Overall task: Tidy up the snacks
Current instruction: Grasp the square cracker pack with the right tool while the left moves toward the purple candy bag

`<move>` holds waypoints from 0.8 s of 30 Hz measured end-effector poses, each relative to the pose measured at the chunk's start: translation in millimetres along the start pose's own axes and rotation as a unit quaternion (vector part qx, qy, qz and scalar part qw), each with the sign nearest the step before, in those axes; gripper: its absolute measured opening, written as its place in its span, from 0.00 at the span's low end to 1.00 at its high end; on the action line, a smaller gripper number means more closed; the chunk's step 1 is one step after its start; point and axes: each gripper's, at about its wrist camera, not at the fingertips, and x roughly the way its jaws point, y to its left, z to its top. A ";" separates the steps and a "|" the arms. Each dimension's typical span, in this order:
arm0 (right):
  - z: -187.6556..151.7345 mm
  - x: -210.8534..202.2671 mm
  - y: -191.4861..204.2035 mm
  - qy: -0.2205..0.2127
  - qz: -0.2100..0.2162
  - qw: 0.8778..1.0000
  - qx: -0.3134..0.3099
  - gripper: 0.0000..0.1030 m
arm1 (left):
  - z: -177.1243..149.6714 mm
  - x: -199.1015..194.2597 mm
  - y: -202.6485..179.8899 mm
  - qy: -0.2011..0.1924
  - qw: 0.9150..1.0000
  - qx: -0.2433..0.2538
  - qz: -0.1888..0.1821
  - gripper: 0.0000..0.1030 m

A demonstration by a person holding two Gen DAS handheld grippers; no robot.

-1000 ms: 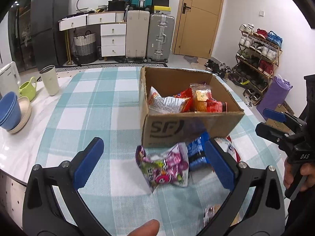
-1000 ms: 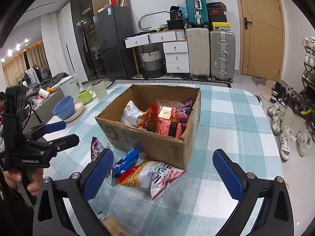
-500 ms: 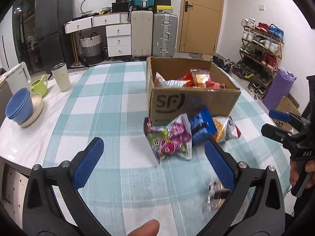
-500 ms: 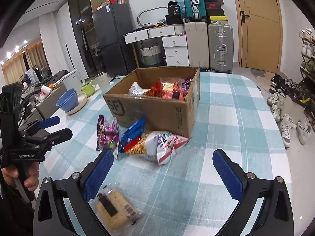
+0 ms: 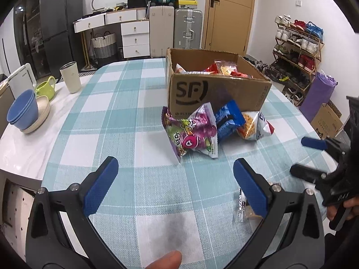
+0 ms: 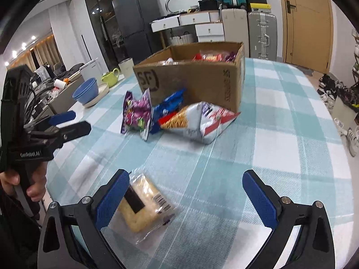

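We see "SF" printed on the cardboard box [image 5: 215, 94] mid-table; three snack bags [image 5: 193, 134] lean against it. Our left tool [image 5: 175, 186] and right tool [image 6: 186, 196], marked "GenRobot.AI", both gape apart, holding nothing.

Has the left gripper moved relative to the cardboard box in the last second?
Yes. The left gripper has pulled back toward the person: the cardboard box looks farther off, with more tablecloth and the purple snack bag now ahead of its fingers.

cracker packet [image 5: 241, 208]: mostly hidden behind the left tongs' [image 5: 175, 188] finger
box [image 5: 215, 85] contents: far snacks hidden by its front wall
blue packet [image 6: 168, 108]: partly covered beside the box
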 end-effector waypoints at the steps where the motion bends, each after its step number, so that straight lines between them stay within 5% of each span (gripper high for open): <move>1: -2.7 2.5 1.6 0.005 0.003 1.000 0.000 0.99 | -0.8 0.9 -0.2 0.001 1.000 0.000 -0.001 0.99; 11: -21.0 29.2 27.8 0.063 0.019 0.997 -0.051 0.99 | -12.0 14.9 -4.1 0.021 1.000 0.002 -0.006 0.99; 24: -12.6 43.6 32.3 0.067 0.017 0.995 -0.070 1.00 | -15.8 31.9 5.3 0.037 0.999 -0.010 0.000 0.99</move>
